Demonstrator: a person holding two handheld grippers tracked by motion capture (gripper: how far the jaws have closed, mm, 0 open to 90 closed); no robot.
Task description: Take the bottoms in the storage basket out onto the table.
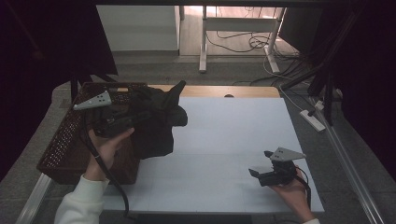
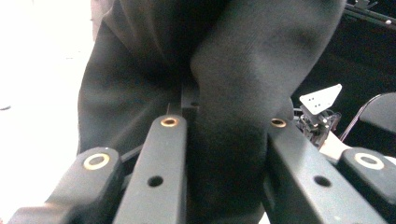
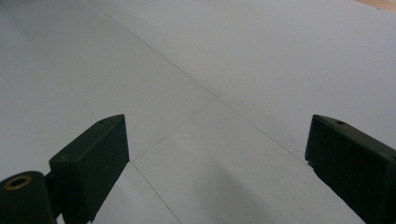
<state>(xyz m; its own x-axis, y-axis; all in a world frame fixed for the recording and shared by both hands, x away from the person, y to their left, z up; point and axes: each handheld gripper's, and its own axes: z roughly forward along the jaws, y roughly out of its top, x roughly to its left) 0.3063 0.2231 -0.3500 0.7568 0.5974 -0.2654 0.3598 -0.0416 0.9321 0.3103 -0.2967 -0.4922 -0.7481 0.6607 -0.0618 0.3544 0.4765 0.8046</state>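
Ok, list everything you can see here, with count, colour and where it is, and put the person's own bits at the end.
Cloth garment: one, black, lifted at the table's left edge, draping over the basket's near right side; what kind of garment it is cannot be told.
Basket: one, dark brown woven, at the table's left side.
Table: one, white sheet on top, wooden strip at the far edge.
Desk frame: one, white, on the floor beyond the table.
Cables: several, dark, on the floor under that frame.
Power strip: one, white, on the floor to the right.
Left gripper: one, black, clamped on the cloth garment.
Right gripper: one, black, jaws apart over bare table at near right.
Hands: two, white sleeves, each holding a gripper.
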